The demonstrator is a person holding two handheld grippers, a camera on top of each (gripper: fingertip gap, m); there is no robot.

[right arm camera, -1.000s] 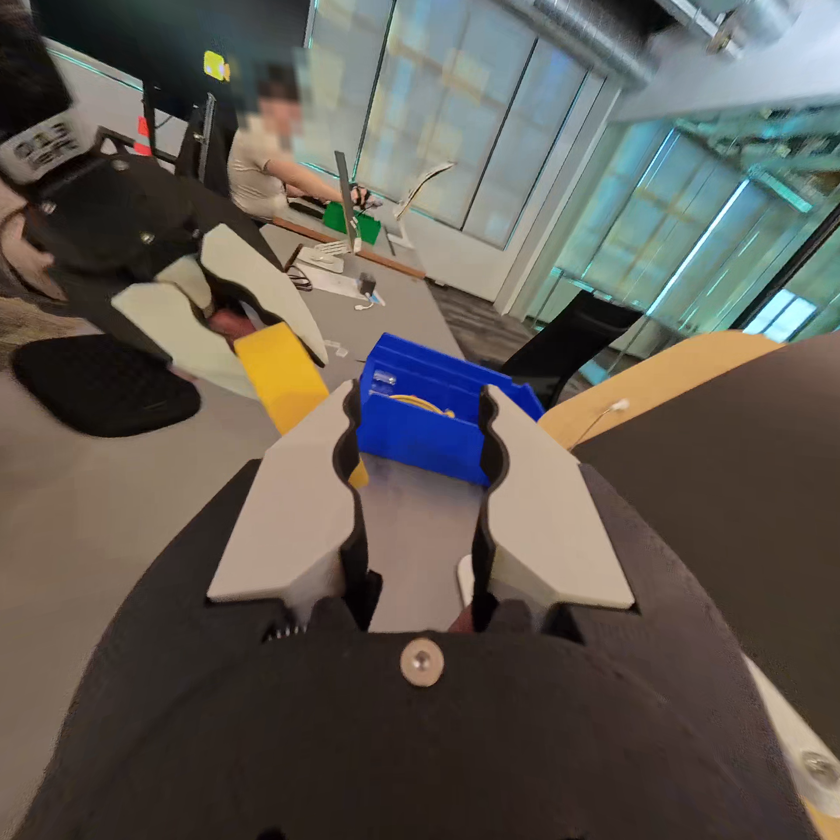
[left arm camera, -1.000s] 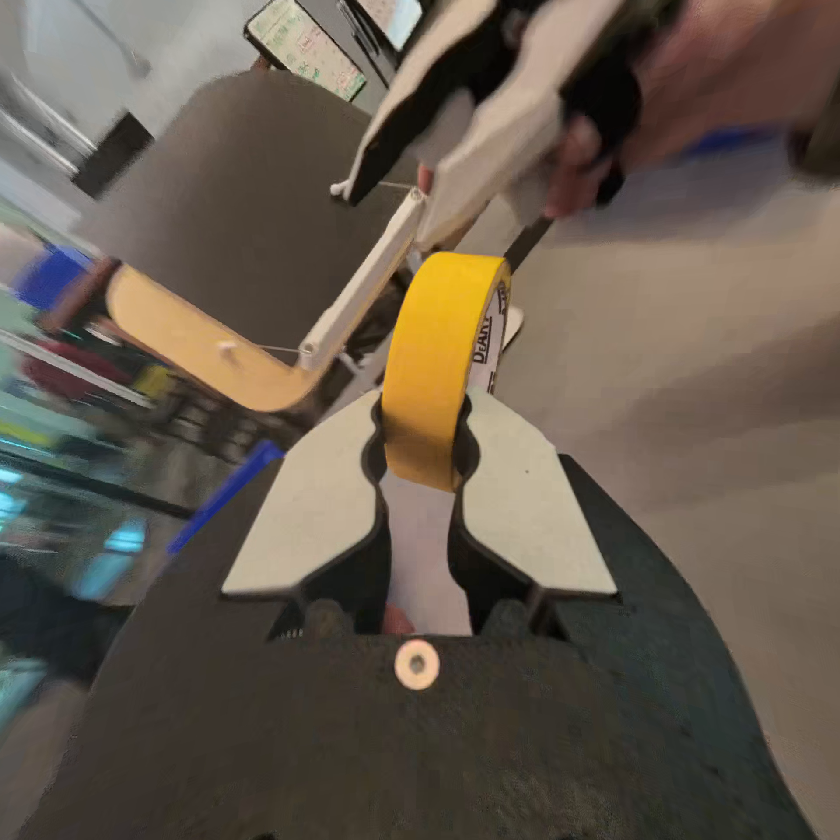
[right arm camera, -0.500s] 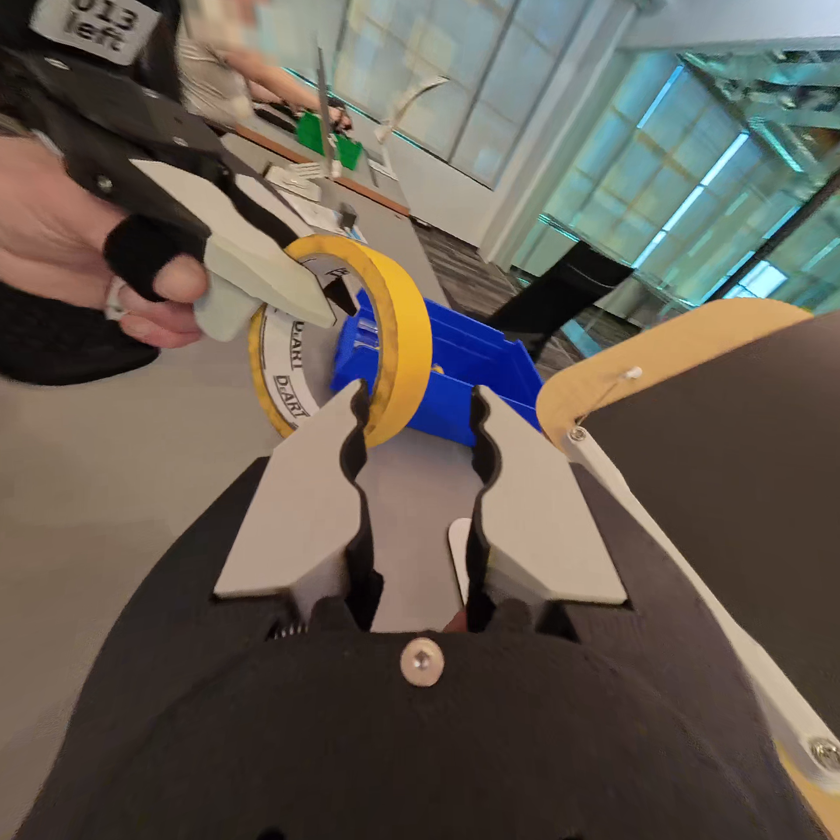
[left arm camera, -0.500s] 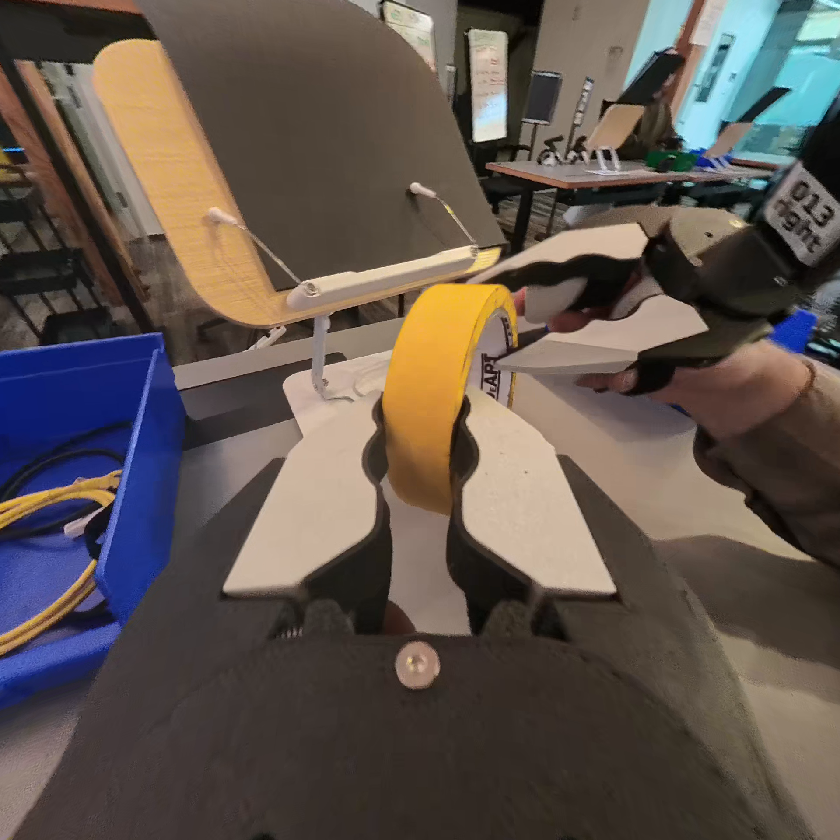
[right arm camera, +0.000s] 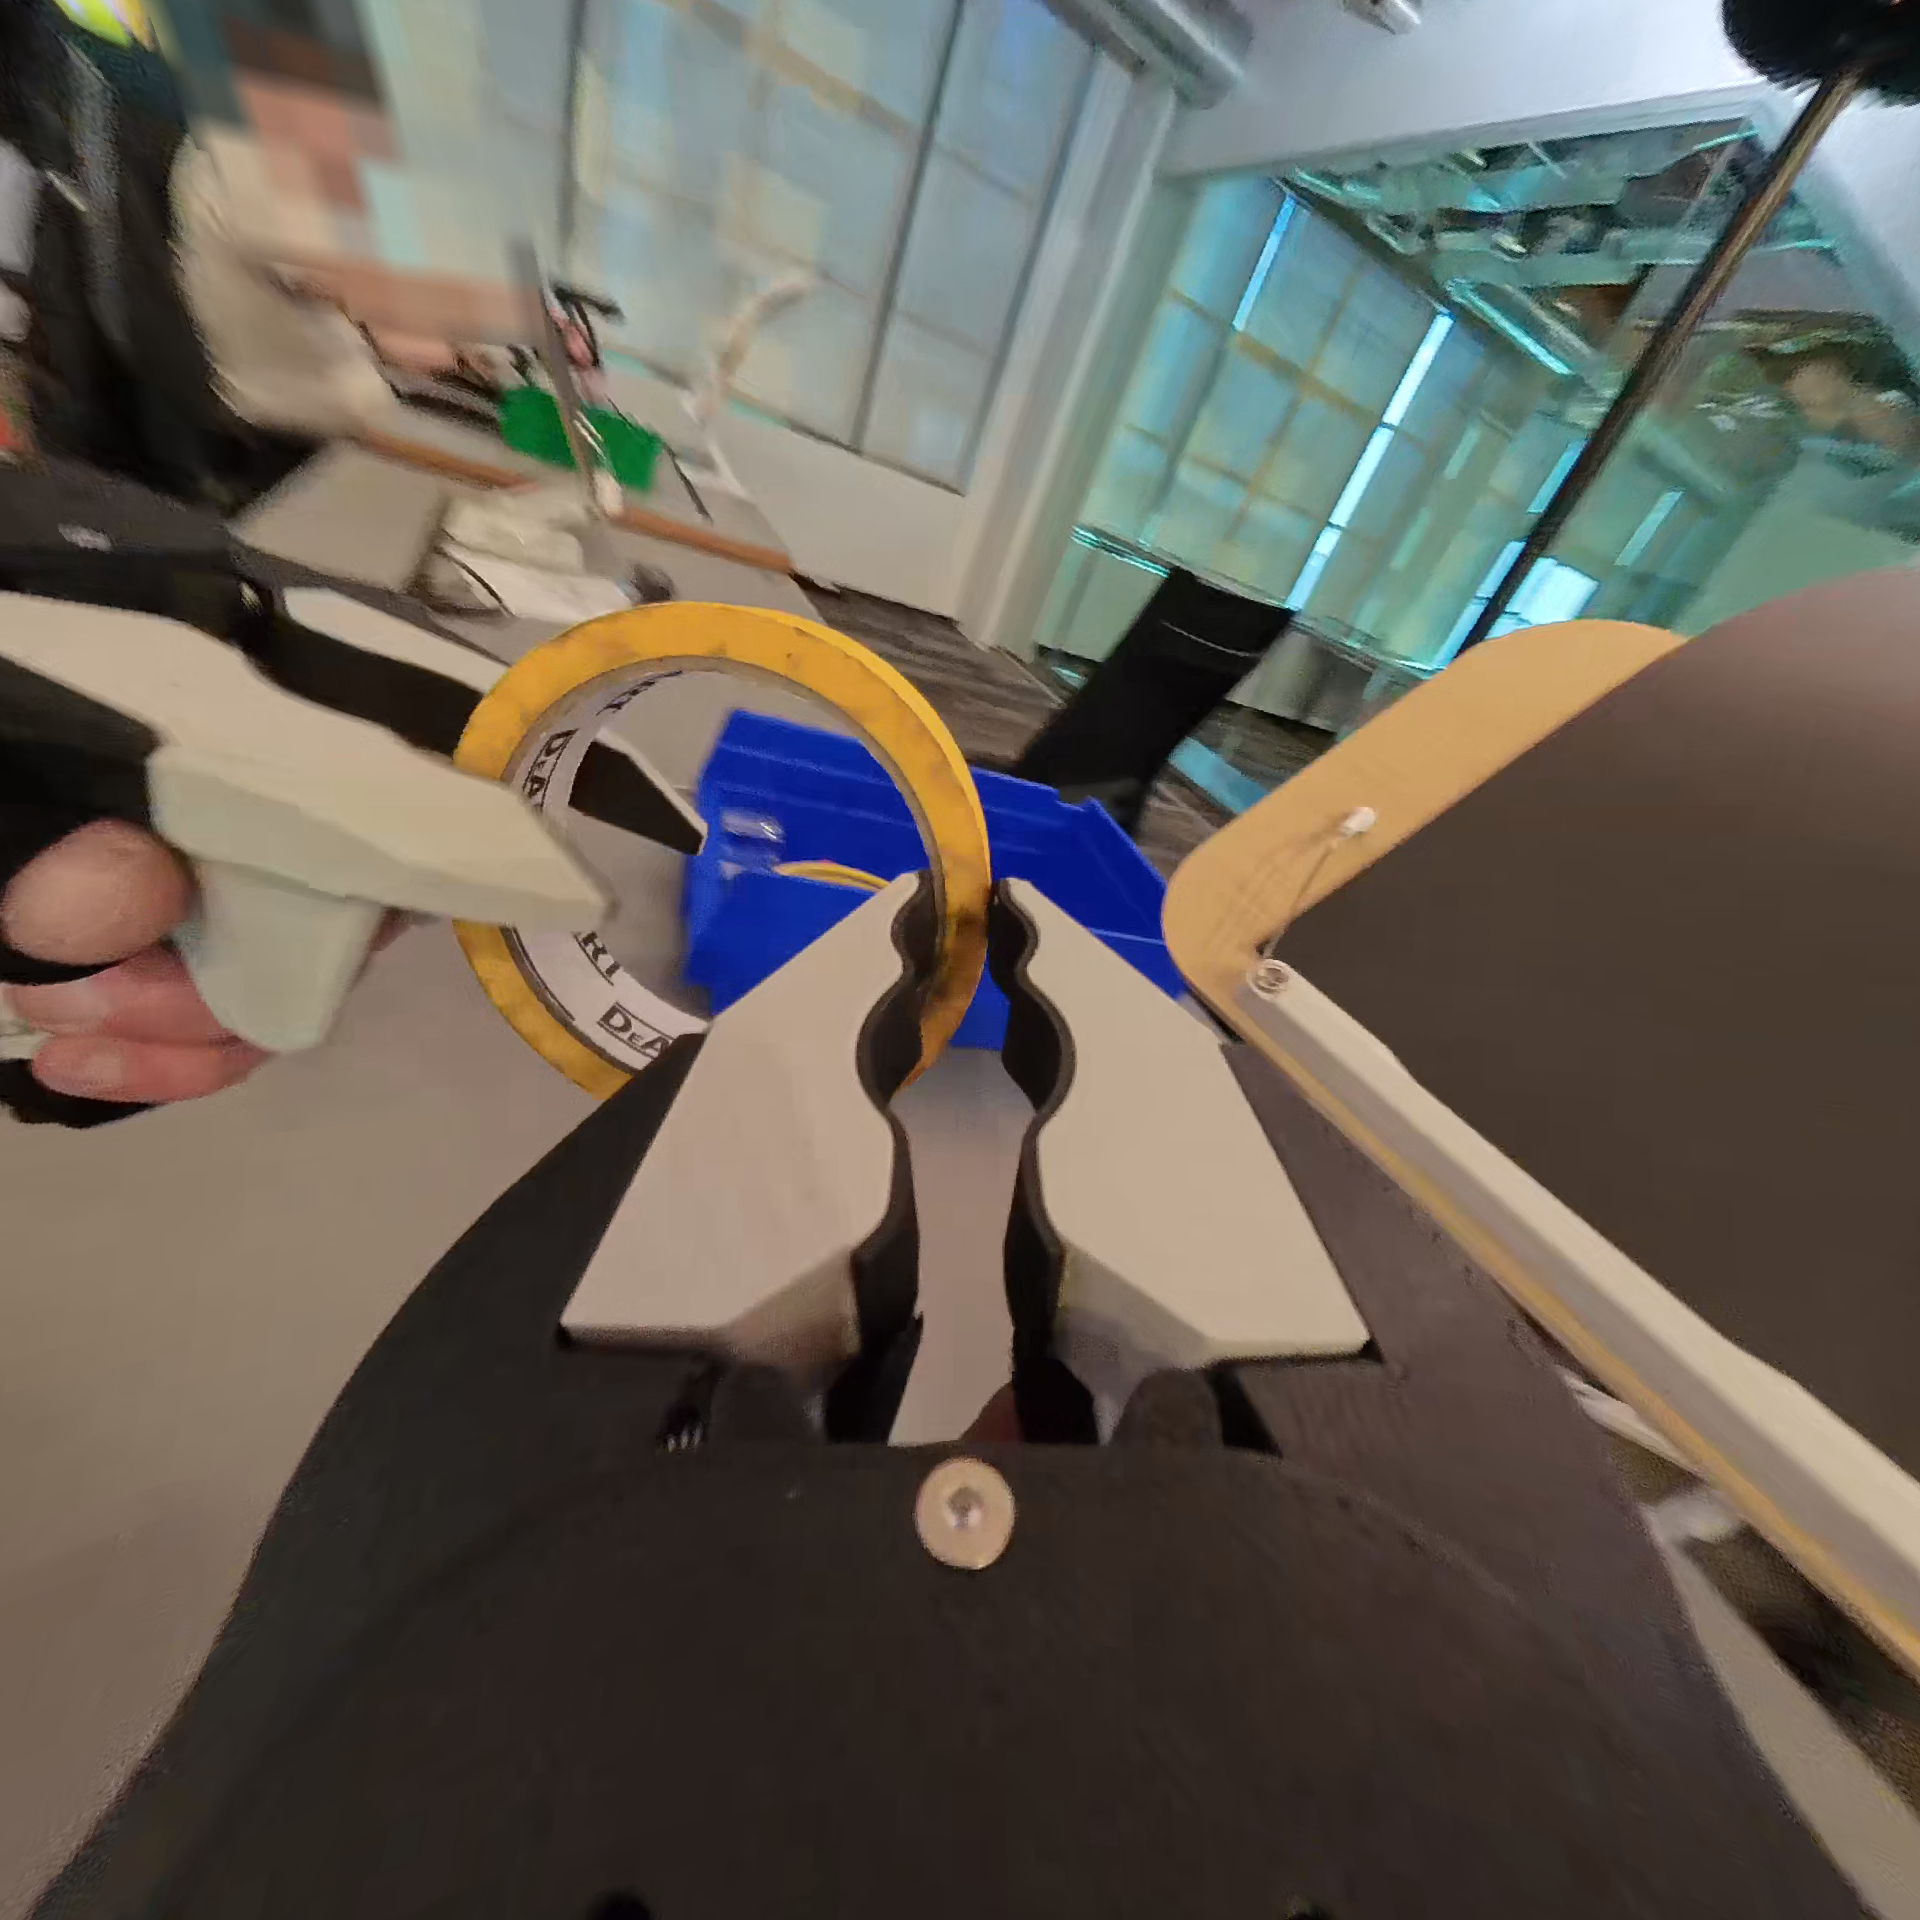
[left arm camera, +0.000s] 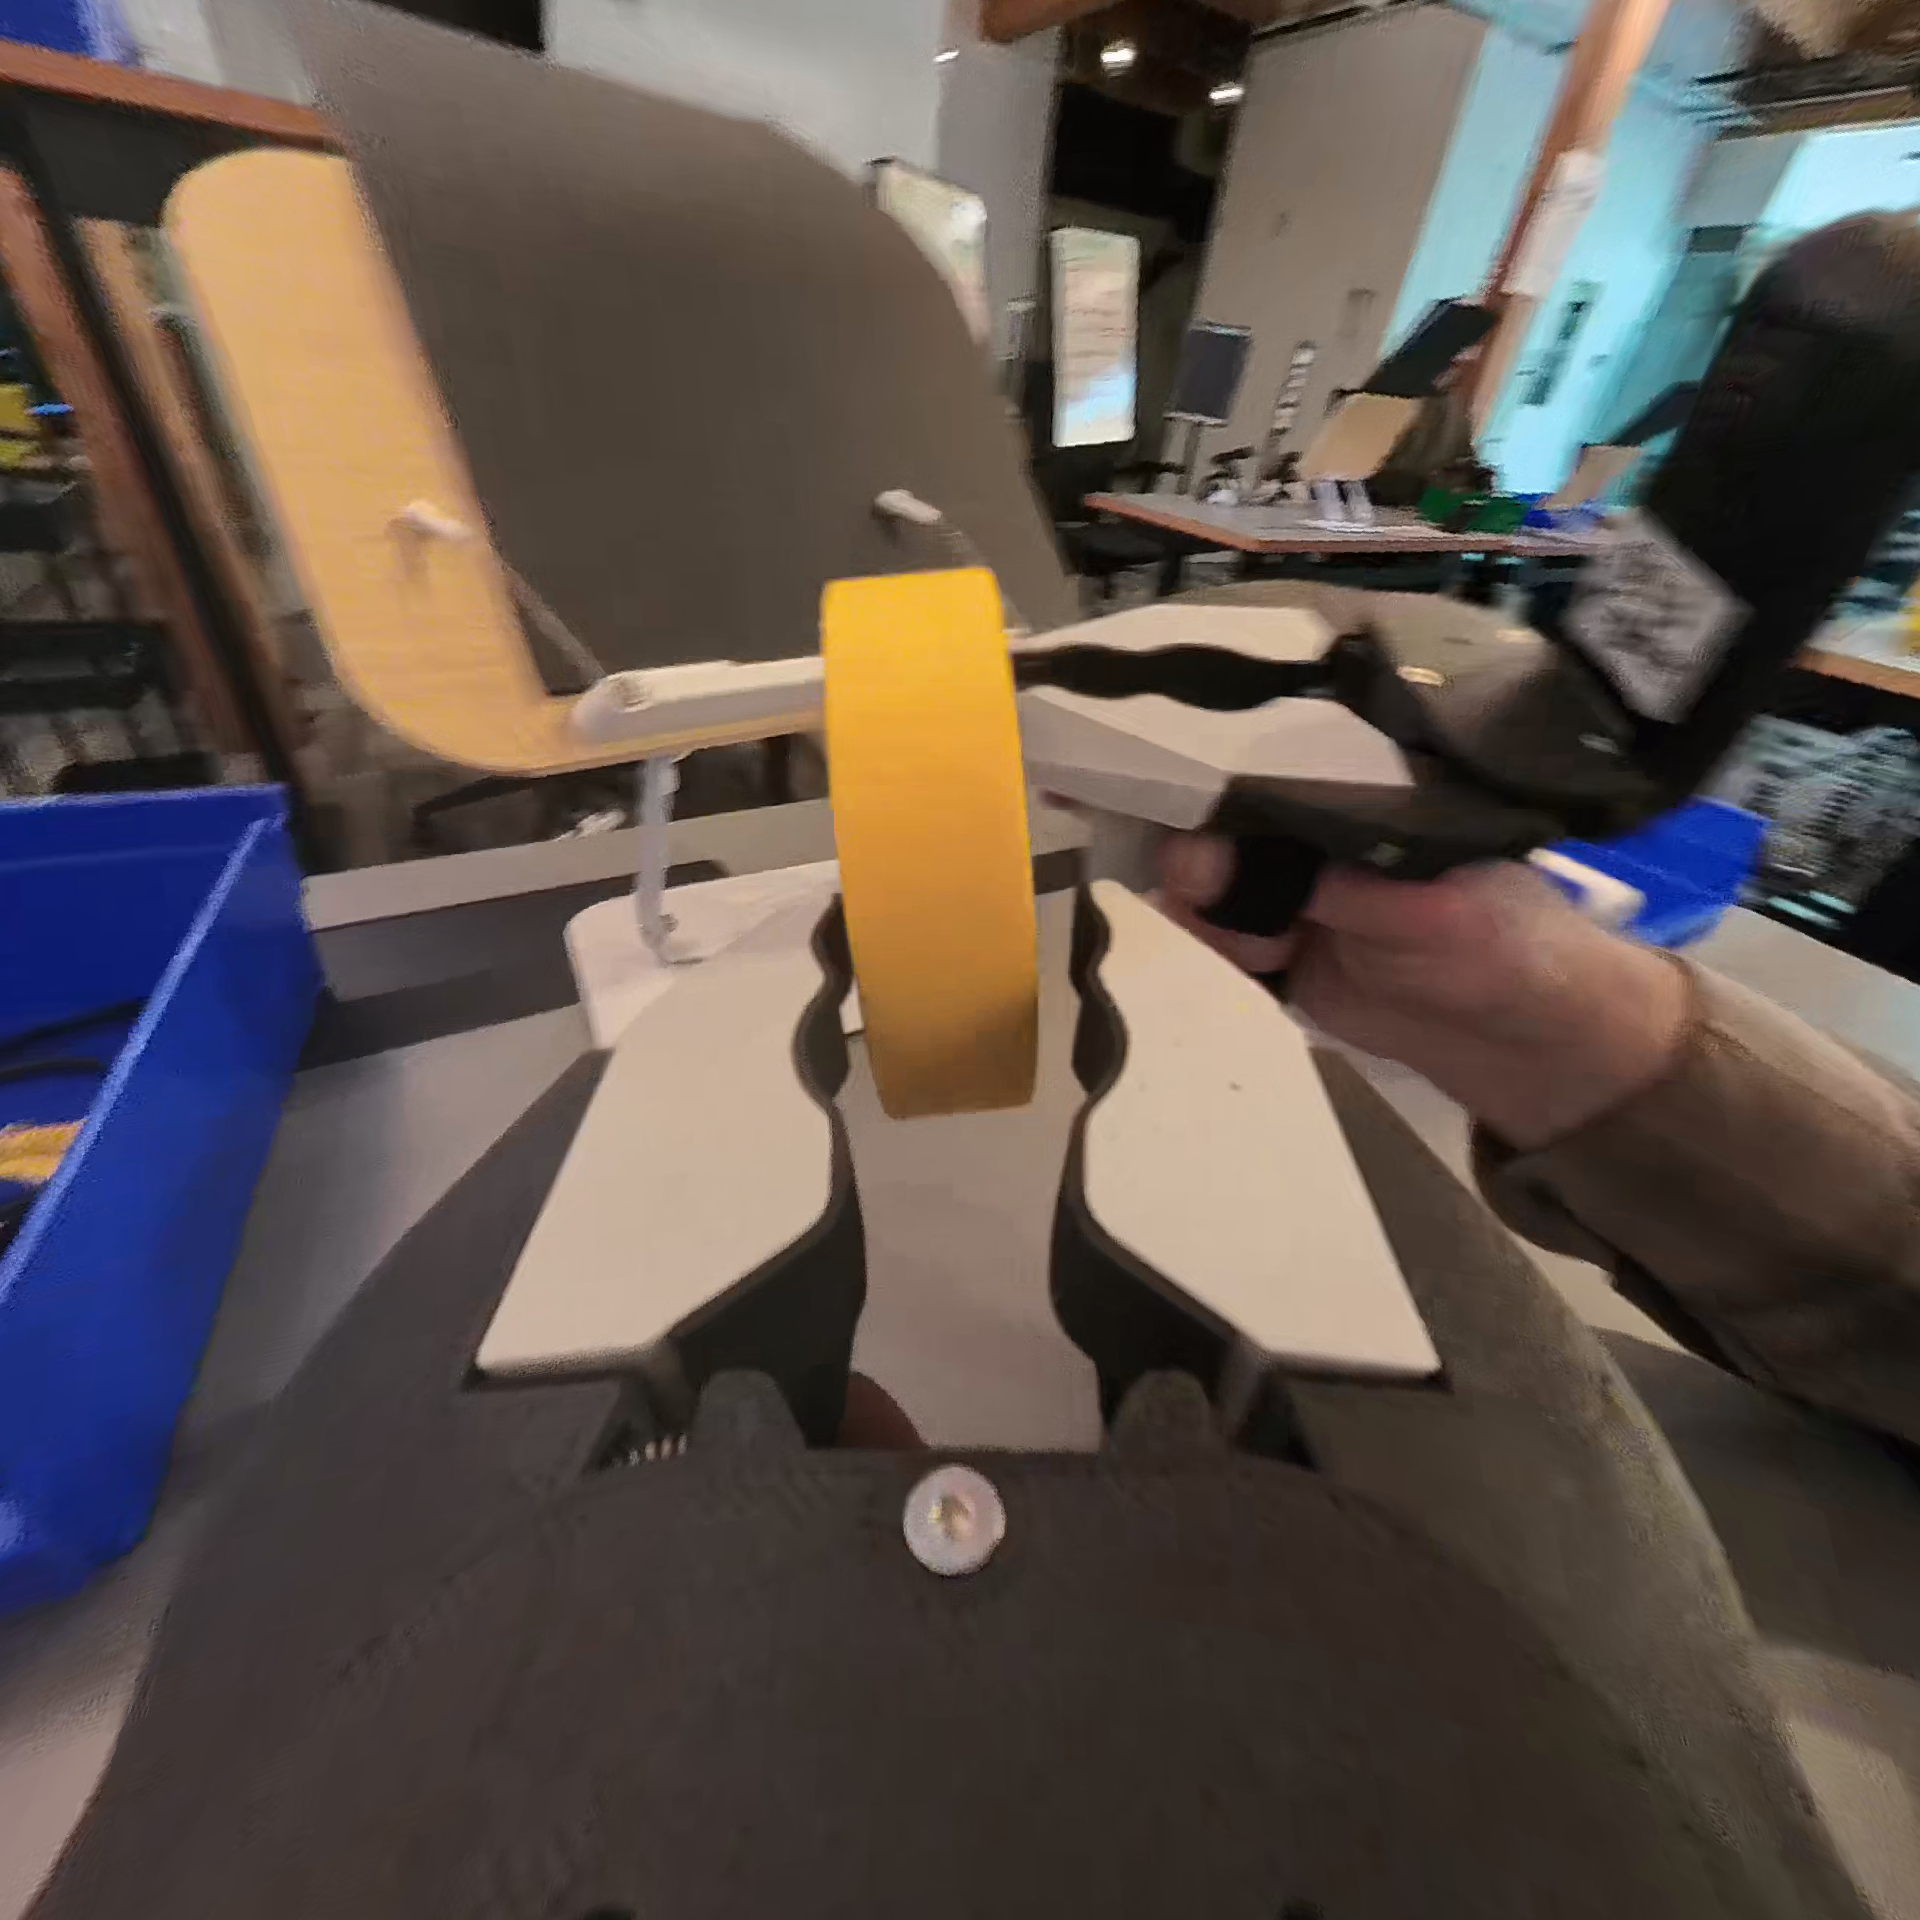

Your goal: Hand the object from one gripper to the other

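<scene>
A roll of yellow tape [left arm camera: 930, 831] stands on edge in the air over the grey table [right arm camera: 208, 1247]. My left gripper [left arm camera: 956, 914] is open, with the roll between its fingers and a gap on each side. My right gripper [right arm camera: 961, 888] is shut on the ring wall of the tape [right arm camera: 727, 634], one finger inside the hole and one outside. In the left wrist view the right gripper [left arm camera: 1039, 696] reaches in from the right and grips the roll. In the right wrist view the left gripper [right arm camera: 649, 868] comes in from the left, its fingers spread on either side of the roll.
A blue bin [left arm camera: 135, 1039] with yellow cable sits at the left and shows behind the tape in the right wrist view [right arm camera: 831, 790]. A curved wood and dark grey panel [left arm camera: 623, 364] on a white base [left arm camera: 707, 956] stands close behind. Desks and a person are far back. Left tips to right tips: about 5 cm.
My left gripper has opened off the tape. My right gripper has moved in onto the ring wall and closed on it, so it now holds the roll.
</scene>
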